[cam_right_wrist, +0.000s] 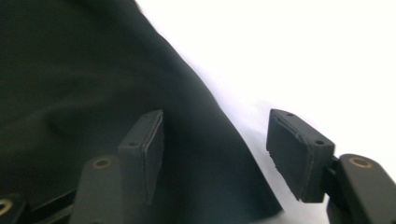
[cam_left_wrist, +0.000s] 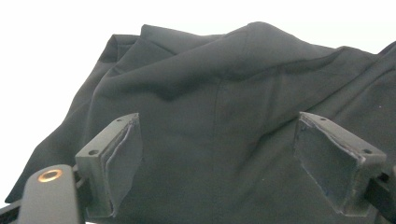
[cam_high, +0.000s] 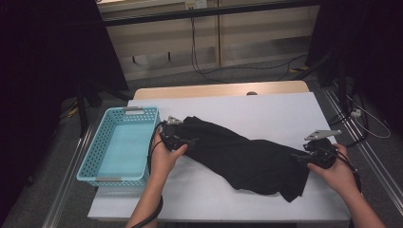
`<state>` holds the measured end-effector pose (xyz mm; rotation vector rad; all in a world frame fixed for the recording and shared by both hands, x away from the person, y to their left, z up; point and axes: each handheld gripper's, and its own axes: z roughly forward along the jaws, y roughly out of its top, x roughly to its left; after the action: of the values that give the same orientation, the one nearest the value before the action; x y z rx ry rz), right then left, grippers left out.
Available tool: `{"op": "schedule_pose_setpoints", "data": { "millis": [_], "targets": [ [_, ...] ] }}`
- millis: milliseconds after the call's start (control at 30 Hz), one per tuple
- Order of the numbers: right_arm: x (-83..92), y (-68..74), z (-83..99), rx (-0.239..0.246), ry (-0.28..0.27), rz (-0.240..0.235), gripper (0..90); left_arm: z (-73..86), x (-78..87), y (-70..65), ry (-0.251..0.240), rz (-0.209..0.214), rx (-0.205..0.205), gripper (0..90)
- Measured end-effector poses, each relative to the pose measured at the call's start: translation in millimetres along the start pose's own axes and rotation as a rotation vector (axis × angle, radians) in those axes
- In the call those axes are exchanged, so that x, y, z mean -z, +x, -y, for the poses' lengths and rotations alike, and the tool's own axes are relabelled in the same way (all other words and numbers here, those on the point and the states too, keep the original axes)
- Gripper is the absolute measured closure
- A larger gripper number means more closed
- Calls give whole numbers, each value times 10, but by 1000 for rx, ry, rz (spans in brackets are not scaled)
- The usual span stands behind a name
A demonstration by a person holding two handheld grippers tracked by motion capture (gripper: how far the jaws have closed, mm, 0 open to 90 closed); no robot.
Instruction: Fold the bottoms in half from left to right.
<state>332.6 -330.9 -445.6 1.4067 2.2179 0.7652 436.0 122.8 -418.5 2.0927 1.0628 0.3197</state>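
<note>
A black garment (cam_high: 237, 154) lies crumpled across the white table (cam_high: 266, 107), running from the middle left to the near right. My left gripper (cam_high: 183, 142) rests at the garment's left end, jaws wide apart. In the left gripper view the garment (cam_left_wrist: 210, 84) spreads under and between the left gripper (cam_left_wrist: 217, 119), and neither pad presses on it. My right gripper (cam_high: 304, 156) is at the garment's right end. In the right gripper view its jaws stand apart, and the right gripper (cam_right_wrist: 217, 116) straddles the garment's edge (cam_right_wrist: 70, 70) without pinching it.
A light blue perforated basket (cam_high: 93, 152) with nothing in it stands at the table's left edge, just beside my left hand. Bare white tabletop lies behind the garment and along the front edge. Cables and dark stands crowd the floor beyond the table.
</note>
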Motion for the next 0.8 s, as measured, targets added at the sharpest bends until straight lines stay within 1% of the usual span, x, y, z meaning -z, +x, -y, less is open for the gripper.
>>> {"op": "schedule_pose_setpoints", "data": {
  "millis": [33, 67, 100, 133, 200, 233, 267, 300, 333, 367, 400, 433, 467, 567, 667, 733, 800],
  "targets": [
    [-2, -14, 22, -7, 1, 13, 333, 2, -1, -1, 2, 0, -1, 167],
    [-1, -35, 44, -27, -7, 15, 327, 7, -3, -5, 0, 0, 3, 167],
    [9, -63, 69, -50, -12, 6, 323, 10, -3, -7, 0, 2, 4, 167],
    [18, -80, 85, -63, -15, 0, 320, 15, -6, -16, -4, -1, 8, 167],
    [36, -129, 131, -102, -9, -7, 338, 17, 2, -20, 7, 8, 3, 167],
    [41, -136, 154, -124, -23, -13, 351, 22, -2, -28, -1, 2, 5, 167],
    [46, -128, 169, -120, -30, -11, 390, 24, 0, -29, -3, 2, 7, 168],
    [60, -111, 172, -127, -26, -9, 443, 25, 9, -25, 0, 3, 2, 167],
    [70, -97, 170, -126, -24, -11, 479, 28, 14, -26, -4, 5, 8, 168],
    [78, -78, 165, -129, -16, -11, 507, 30, 21, -25, -6, 2, 10, 167],
    [77, -63, 160, -119, -17, -15, 528, 28, 34, -19, -2, 2, 5, 167],
    [74, -46, 157, -119, -18, -22, 535, 27, 42, -15, -2, 2, 4, 168],
    [68, -37, 158, -114, -22, -19, 542, 25, 45, -11, -5, 2, 8, 167],
    [64, -16, 158, -120, -31, -24, 580, 20, 37, -18, -7, 7, 10, 167],
    [66, 7, 156, -122, -32, -30, 613, 23, 29, -14, -10, -3, 11, 167],
    [63, 40, 147, -118, -31, -44, 634, 26, 30, -8, -10, -1, 13, 167],
    [61, 71, 140, -123, -27, -37, 672, 33, 27, -11, -9, -6, 10, 167]
  ]
}}
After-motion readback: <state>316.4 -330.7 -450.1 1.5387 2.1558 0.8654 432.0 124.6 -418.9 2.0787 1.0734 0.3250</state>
